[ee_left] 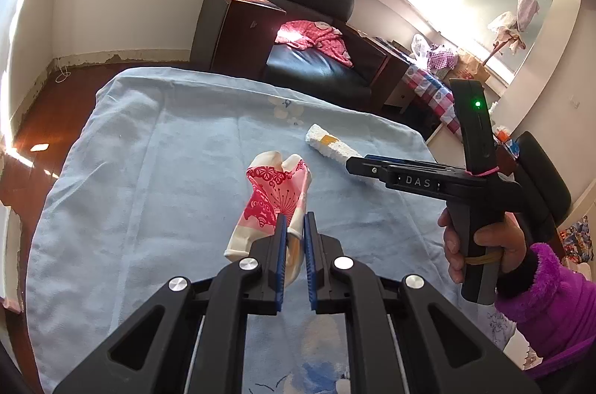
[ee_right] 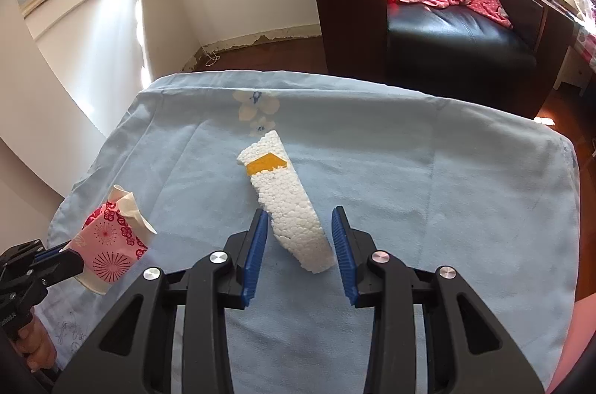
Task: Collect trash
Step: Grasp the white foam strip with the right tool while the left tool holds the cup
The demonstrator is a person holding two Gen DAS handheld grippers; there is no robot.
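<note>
A crushed paper cup (ee_left: pixel 268 192) with a pink and red flower print is pinched at its near end by my left gripper (ee_left: pixel 296 218), which is shut on it. In the right wrist view the same cup (ee_right: pixel 111 245) sticks out of the left gripper (ee_right: pixel 63 254) at the lower left. A white foam piece (ee_right: pixel 287 200) with a yellow tape patch runs away from my right gripper (ee_right: pixel 300 218), its near end between the blue pads, which meet both its sides. From the left wrist view the right gripper (ee_left: pixel 352 166) grips the foam piece (ee_left: pixel 327 140) low over the cloth.
A light blue cloth (ee_left: pixel 149 170) covers the table (ee_right: pixel 447 207). Behind it stands a black armchair (ee_left: pixel 316 69) with pink clothing on its seat. A hand (ee_left: pixel 484 245) in a purple sleeve holds the right gripper's handle. Wooden floor lies to the left.
</note>
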